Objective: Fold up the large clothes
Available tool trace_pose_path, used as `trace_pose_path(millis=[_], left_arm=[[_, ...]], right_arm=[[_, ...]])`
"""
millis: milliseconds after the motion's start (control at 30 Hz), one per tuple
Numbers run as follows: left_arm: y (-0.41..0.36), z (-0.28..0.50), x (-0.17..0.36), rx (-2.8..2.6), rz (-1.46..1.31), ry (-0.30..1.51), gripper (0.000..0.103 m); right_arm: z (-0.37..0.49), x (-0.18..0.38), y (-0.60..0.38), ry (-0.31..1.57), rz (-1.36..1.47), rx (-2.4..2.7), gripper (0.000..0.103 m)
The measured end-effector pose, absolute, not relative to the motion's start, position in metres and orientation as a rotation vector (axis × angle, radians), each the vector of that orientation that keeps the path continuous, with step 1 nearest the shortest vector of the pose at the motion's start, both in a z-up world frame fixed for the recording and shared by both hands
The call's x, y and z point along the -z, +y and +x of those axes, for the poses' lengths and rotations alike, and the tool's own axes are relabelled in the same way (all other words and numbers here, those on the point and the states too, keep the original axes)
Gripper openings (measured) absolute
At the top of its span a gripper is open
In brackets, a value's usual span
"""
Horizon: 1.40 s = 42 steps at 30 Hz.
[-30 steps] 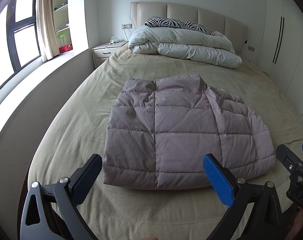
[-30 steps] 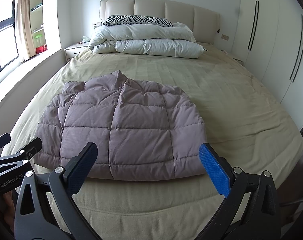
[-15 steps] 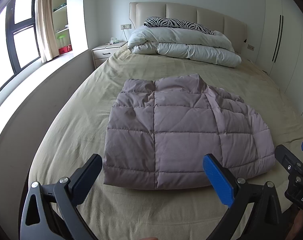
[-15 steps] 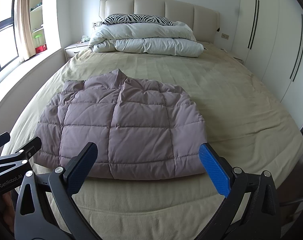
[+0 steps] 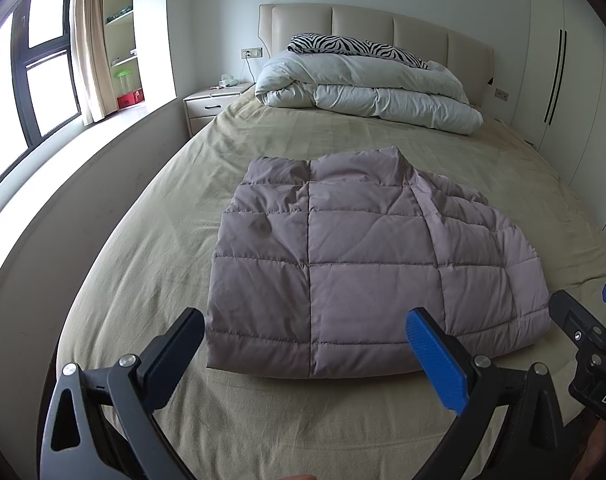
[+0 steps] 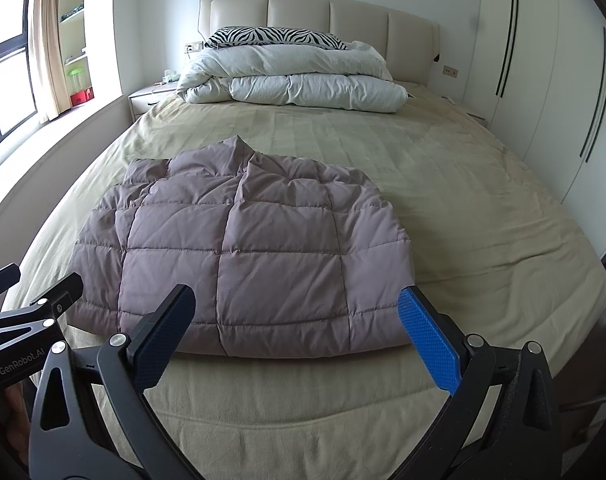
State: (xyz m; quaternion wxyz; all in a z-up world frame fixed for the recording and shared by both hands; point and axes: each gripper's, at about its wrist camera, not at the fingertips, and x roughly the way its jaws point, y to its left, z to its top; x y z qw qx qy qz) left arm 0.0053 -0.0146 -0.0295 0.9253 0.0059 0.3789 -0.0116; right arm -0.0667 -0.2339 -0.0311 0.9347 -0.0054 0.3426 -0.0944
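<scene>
A mauve quilted puffer jacket [image 5: 367, 268] lies folded into a rough rectangle on the beige bed sheet [image 5: 151, 240]; it also shows in the right wrist view [image 6: 247, 256]. My left gripper [image 5: 305, 338] is open and empty, held just short of the jacket's near edge. My right gripper [image 6: 295, 318] is open and empty, also just short of the near edge. The right gripper's tip shows at the left wrist view's right edge [image 5: 583, 332]. The left gripper's tip shows at the right wrist view's left edge [image 6: 31, 300].
A rolled white duvet [image 5: 367, 88] and a zebra-print pillow [image 5: 355, 46] lie at the headboard. A nightstand [image 5: 211, 106] stands at the back left by a low ledge and window [image 5: 43, 80]. White wardrobes [image 6: 543, 80] line the right side.
Both grippers have barely shifted; the views drift slightly. The jacket lies as before.
</scene>
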Motion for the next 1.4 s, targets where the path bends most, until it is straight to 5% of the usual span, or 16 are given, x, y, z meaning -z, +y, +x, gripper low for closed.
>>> trace_pose_path(millis=[1400], left_arm=[[-0.0178, 0.0010, 0.0288, 0.029, 0.028, 0.763, 0.103]], right_arm=[[-0.0711, 0.0357, -0.2354, 0.709, -0.009, 0.188, 0.103]])
